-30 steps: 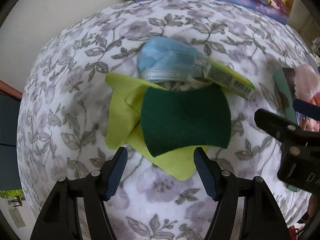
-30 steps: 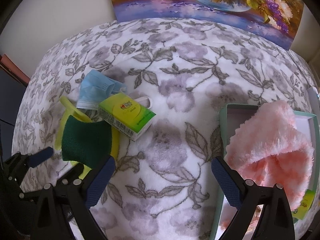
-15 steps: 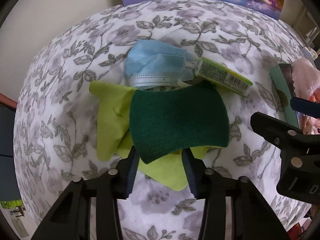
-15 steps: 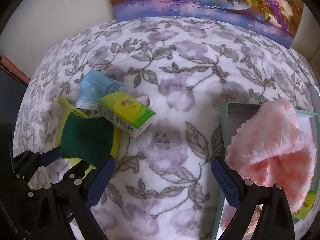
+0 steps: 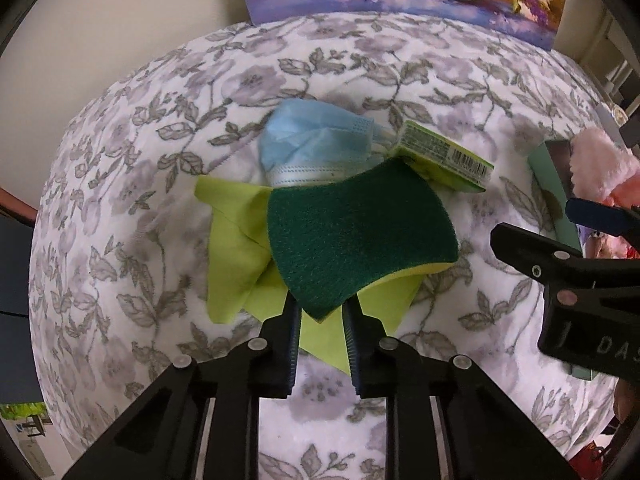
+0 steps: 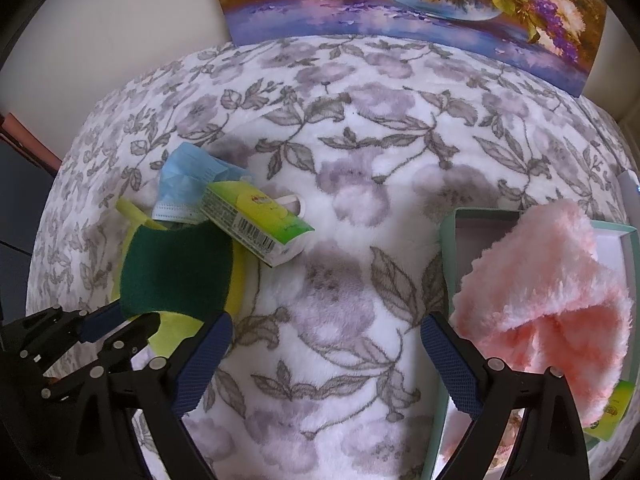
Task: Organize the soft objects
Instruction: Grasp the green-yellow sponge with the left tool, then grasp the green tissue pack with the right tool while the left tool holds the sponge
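At the far left of the flowered blanket (image 6: pixel 344 208), a yellow-green cloth (image 5: pixel 236 248) is spread flat, and a blue face mask (image 5: pixel 312 140) is crumpled just beyond it. On the cloth lies a sponge (image 5: pixel 356 232), dark green side up with its yellow layer showing along the right edge; its near corner is seen between the blue pads of the left gripper (image 5: pixel 320 320), whose jaws are closing around that corner, though it cannot be told whether the pads press on it already. A green and yellow tissue pack (image 6: pixel 256 220) is propped against the far right of the sponge, touching the mask. Further right, over bare blanket, the right gripper (image 6: pixel 326 340) is held with its jaws spread wide and nothing between them. At the right, a pale green box (image 6: pixel 448 232) is placed, and a fluffy pink cloth (image 6: pixel 548 288) is bunched inside it, spilling over the rim. A flower painting (image 6: pixel 400 0) is leaned against the wall at the far edge.
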`<state>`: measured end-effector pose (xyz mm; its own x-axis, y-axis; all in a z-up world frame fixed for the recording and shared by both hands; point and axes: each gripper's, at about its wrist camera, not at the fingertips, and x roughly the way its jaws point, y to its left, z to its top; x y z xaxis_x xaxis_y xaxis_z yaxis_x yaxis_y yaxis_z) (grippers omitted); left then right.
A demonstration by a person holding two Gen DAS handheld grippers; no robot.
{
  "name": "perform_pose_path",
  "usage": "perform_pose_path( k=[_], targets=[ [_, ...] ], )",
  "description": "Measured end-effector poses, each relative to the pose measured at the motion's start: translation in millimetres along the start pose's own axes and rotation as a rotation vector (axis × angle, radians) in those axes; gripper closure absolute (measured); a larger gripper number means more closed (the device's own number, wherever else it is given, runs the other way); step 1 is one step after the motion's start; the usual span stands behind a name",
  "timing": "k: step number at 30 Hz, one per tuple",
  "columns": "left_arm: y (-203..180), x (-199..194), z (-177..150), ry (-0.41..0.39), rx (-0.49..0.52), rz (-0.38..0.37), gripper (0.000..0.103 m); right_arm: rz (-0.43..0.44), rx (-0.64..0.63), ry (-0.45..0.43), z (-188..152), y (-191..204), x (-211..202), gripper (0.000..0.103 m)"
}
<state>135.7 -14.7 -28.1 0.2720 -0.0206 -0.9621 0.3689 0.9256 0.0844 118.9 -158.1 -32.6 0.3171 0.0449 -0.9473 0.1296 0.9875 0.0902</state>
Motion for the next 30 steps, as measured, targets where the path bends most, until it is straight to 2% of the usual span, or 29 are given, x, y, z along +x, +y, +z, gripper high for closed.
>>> perform_pose_path(
  k=[8, 11, 26, 30],
  targets=[
    [14, -18, -2, -0.037, -0.072, -0.015, 0.082, 0.016, 0.022, -0.043, 5, -5, -10, 0.010],
    [24, -22, -2, -0.042, -0.117, 0.006, 0.082, 0.030, 0.031, -0.063, 8, -4, -12, 0.013],
    [64, -23, -7, -0.040, -0.271, 0.035, 0.082, 0.035, -0.102, -0.035, 8, 37, 25, 0.015],
    [69, -22, -8, -0.039, -0.288, 0.035, 0.082, 0.021, -0.134, -0.031, 7, 47, 35, 0.019]
  ],
)
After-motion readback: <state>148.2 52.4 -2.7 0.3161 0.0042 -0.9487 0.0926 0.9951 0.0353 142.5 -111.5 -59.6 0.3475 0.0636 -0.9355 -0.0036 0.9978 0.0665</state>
